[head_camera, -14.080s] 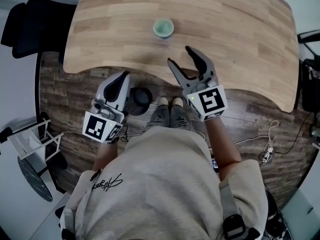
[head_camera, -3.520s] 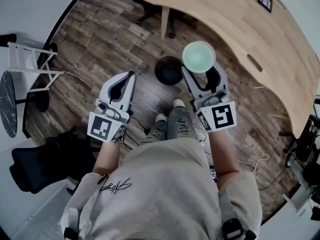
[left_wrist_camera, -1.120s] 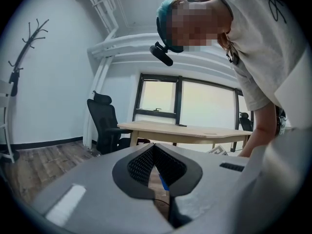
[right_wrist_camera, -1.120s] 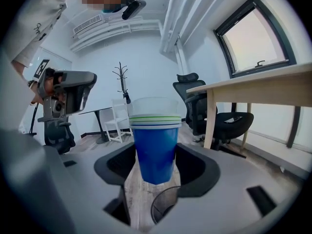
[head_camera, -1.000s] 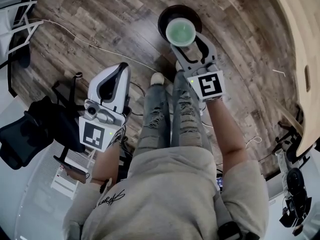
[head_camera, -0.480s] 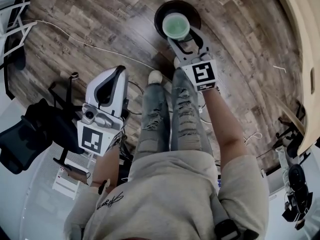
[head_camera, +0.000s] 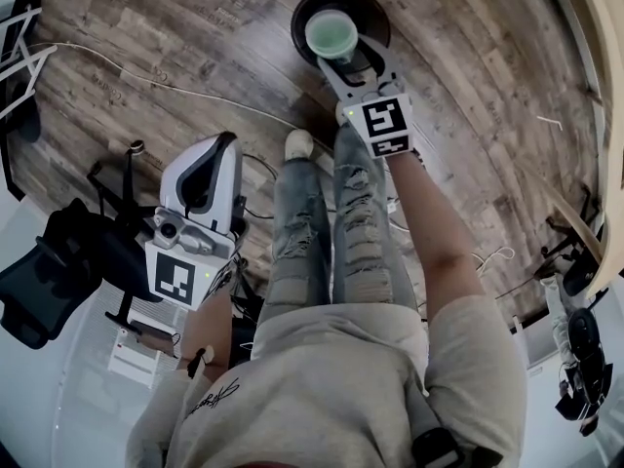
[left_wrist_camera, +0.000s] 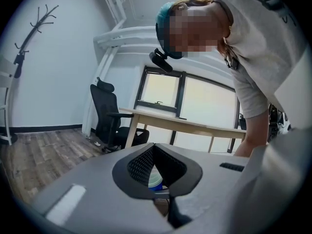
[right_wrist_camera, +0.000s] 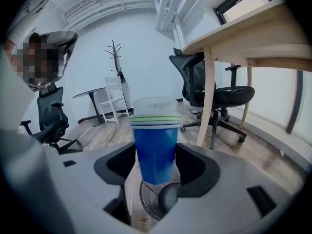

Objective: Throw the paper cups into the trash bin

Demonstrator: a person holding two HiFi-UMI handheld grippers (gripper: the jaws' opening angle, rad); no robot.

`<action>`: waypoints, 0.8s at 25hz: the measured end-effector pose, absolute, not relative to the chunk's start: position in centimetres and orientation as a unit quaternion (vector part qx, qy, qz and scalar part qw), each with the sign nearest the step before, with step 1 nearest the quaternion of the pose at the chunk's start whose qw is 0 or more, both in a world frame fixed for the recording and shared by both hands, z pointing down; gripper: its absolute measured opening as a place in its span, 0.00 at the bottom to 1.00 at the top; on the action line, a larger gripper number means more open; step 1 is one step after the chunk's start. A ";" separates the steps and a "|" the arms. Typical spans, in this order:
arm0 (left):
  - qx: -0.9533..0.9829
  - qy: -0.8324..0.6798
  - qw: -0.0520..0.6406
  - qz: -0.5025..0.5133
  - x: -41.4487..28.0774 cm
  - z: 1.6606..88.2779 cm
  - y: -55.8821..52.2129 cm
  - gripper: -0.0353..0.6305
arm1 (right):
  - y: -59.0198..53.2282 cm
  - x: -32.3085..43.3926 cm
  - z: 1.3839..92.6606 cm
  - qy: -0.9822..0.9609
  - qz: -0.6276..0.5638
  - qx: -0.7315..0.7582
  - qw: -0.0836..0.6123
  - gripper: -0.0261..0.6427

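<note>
Cup stack – blue paper cups, white/green-striped rims (right_wrist_camera: 156, 140) – sitting upright, long axis vertical, being clamped betw. jaws of right gripper (head_camera: 338, 55). Round black trash bin (head_camera: 375, 13) lying directly beneath on wood floor (head_camera: 175, 57); release prob. needing only a straight drop. Left gripper (head_camera: 216, 149) idling w/ jaws together, empty, well apart from bin. No print showing on cups; script on shirt (head_camera: 322, 388) illegible.
</note>
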State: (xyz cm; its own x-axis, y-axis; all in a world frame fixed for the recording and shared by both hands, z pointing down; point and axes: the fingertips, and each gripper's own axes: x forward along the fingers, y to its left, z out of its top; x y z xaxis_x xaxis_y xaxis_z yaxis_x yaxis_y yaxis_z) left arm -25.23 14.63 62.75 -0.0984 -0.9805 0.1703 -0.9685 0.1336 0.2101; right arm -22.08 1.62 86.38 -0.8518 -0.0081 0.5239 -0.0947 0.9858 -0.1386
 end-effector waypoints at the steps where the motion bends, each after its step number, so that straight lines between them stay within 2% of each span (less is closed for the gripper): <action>1: 0.658 -0.741 0.135 -0.024 -25.2 62.9 14.6 0.06 | 1.6 -22.0 86.9 -0.958 0.080 0.027 0.276 0.43; 20: 0.663 -0.731 0.160 -0.035 -24.0 66.2 14.7 0.06 | 1.0 -21.0 98.1 -0.921 0.071 0.036 0.381 0.43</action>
